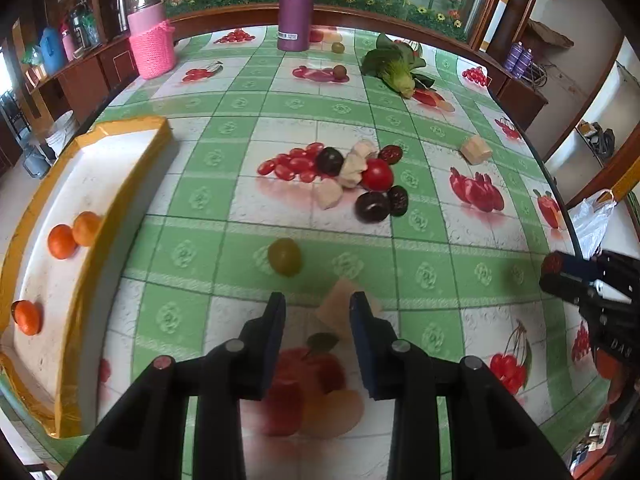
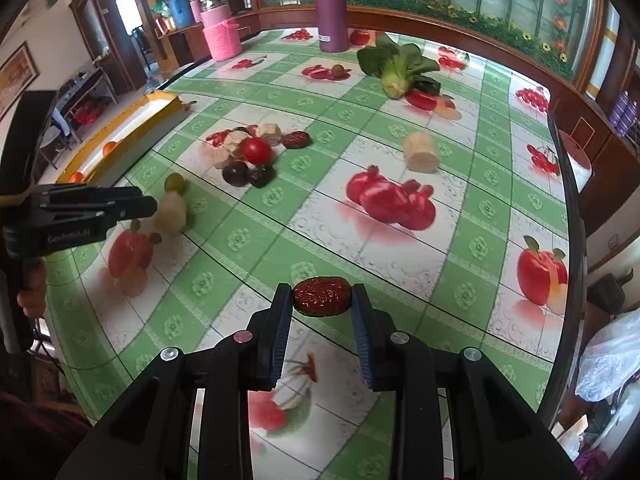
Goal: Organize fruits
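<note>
My right gripper (image 2: pixel 321 304) is shut on a wrinkled red date (image 2: pixel 322 292), held above the fruit-print tablecloth; it also shows at the right edge of the left wrist view as the right gripper (image 1: pixel 554 274). My left gripper (image 1: pixel 318 308) points down at a pale banana piece (image 1: pixel 338 312). The piece lies at its tips against the right finger, and a gap shows beside the left finger. A green grape (image 1: pixel 285 257) sits just beyond. Farther off is a pile with a red tomato (image 1: pixel 377 174), dark plums, dates and banana chunks.
A white tray with a yellow rim (image 1: pixel 120 128) at the left holds three oranges (image 1: pixel 62 240). Another banana piece (image 1: pixel 476 150) lies to the right. Bok choy (image 1: pixel 394 66), a purple flask (image 1: pixel 296 4) and a pink jar (image 1: pixel 152 40) stand at the back. The table edge curves along the right.
</note>
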`<action>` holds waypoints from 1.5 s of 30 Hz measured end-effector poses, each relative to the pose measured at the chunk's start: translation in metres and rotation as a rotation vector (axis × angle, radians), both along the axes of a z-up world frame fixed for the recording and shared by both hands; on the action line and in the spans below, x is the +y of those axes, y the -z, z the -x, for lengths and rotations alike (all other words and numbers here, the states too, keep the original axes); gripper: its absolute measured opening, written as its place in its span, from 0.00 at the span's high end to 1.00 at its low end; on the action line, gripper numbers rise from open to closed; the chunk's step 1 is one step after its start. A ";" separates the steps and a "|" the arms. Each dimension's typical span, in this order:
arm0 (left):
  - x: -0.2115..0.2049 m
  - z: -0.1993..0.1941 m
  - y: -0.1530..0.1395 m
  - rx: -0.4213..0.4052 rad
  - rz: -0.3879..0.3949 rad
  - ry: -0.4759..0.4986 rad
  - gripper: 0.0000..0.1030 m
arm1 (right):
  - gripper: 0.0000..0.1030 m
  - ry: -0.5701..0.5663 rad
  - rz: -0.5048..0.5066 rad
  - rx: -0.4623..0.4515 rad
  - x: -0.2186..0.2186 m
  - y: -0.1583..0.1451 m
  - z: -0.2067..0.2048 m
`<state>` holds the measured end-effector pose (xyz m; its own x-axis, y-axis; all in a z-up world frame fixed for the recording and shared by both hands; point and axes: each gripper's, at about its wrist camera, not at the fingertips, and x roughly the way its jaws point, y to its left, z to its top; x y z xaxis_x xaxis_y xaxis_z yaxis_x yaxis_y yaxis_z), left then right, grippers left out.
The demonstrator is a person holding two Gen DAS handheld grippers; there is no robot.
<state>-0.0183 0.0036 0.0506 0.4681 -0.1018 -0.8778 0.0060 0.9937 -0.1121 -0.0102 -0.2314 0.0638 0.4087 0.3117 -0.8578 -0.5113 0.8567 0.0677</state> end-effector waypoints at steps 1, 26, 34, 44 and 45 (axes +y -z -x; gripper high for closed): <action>0.003 0.002 0.002 0.008 0.010 0.013 0.65 | 0.72 -0.003 -0.001 0.004 0.003 0.000 0.000; -0.020 -0.016 0.027 0.163 0.034 0.059 0.64 | 0.72 0.018 0.013 0.040 0.001 0.012 0.013; 0.018 0.010 -0.001 0.077 0.111 0.007 0.64 | 0.72 -0.036 0.015 -0.002 0.026 -0.007 0.007; 0.093 0.036 -0.018 0.005 0.132 -0.154 0.64 | 0.72 -0.193 -0.015 -0.023 0.121 -0.021 -0.008; 0.102 0.037 -0.019 0.001 0.132 -0.171 0.64 | 0.72 -0.214 -0.020 -0.021 0.136 -0.022 -0.010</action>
<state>-0.0557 0.1058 0.0692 0.4878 -0.1353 -0.8624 -0.1617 0.9568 -0.2415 -0.0002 -0.0953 0.0859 0.3494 0.4104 -0.8423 -0.6830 0.7270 0.0709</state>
